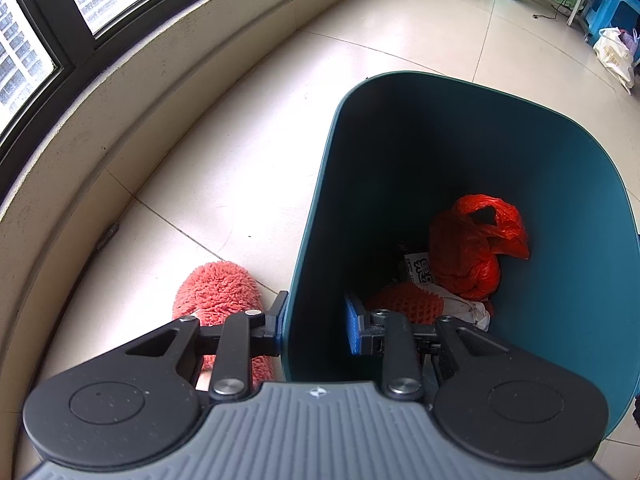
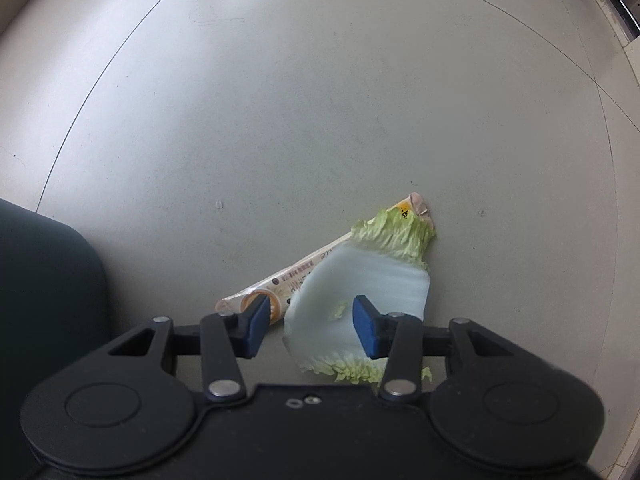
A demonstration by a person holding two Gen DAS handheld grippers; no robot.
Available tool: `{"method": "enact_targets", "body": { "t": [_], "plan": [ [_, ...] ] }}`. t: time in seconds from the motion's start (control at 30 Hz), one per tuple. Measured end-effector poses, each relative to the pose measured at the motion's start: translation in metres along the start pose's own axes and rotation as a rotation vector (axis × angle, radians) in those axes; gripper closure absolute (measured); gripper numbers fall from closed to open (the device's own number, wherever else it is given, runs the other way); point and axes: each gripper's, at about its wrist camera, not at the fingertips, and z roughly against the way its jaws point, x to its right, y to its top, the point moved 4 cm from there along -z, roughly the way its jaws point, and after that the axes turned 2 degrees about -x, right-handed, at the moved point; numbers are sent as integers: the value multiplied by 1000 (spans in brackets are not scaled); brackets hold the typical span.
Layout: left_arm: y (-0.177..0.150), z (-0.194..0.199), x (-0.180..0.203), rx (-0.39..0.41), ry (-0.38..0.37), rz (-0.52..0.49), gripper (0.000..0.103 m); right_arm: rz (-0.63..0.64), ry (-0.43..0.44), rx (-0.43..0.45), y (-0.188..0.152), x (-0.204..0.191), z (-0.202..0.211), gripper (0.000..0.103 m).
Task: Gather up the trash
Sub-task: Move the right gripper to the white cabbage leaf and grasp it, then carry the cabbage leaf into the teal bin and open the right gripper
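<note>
cabbage leaf (image 2: 360, 280): pale, thick white rib, broad and curved like a shallow scoop, with frilly light-green edges at its far end and its near end. it lies on the grey floor just ahead of the right gripper, and a small green scrap sits on the rib.
wrapper (image 2: 288, 276): long, narrow printed packet, cream and orange with dark lettering, lying slantwise on the floor. its middle runs under the cabbage leaf; one crimped end shows past the leaf's far green edge, the other end lies by the left blue pad.
right gripper (image 2: 308, 330): spread wide, nothing between the blue pads (image 2: 366, 332). the near part of the leaf lies in the gap between them; whether the pads touch it cannot be told.
trash bin (image 1: 460, 128): dark teal plastic, tall, smooth walls, standing on pale floor tiles. its dark side also shows at the left edge of the right wrist view.
inside the bin: a crumpled red plastic bag (image 1: 476, 248), an orange foam net (image 1: 404, 306), some white paper with black print (image 1: 418, 270).
left gripper (image 1: 316, 320): straddles the bin's near wall, one finger outside, the other inside; a gap shows between the inner blue pad and the wall.
beside the bin: a fluffy coral slipper (image 1: 218, 292) on the tiles, just left of it.
beyond: a curved window ledge (image 1: 120, 92) under dark-framed windows.
</note>
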Motion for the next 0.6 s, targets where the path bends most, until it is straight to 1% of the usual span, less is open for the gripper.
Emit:
{"method": "enact_targets", "body": {
  "t": [0.03, 0.1, 0.13, 0.17, 0.3, 0.43, 0.53, 0.6],
  "plan": [
    [0, 0, 0, 1, 0, 0, 75, 3, -2, 0, -1, -2, 0, 71],
    [0, 0, 0, 2, 1, -3, 75, 2, 13, 8, -3, -2, 1, 77],
    [-1, 0, 1, 4, 2, -5, 75, -6, 35, 13, -5, -2, 3, 87],
    [-1, 0, 1, 5, 3, -6, 75, -16, 41, 27, -15, -3, 9, 95],
    [-1, -1, 3, 9, 17, -15, 75, 4, 27, 57, -27, -2, 22, 99],
    [-2, -2, 3, 8, 20, -15, 75, -12, 55, 81, -43, 15, 43, 99],
    [-3, -4, 3, 3, 26, -15, 75, -5, 71, 122, -51, 32, 70, 99],
    [-3, -5, 3, 0, 30, -15, 75, 4, 108, 136, -53, 37, 88, 99]
  ]
}}
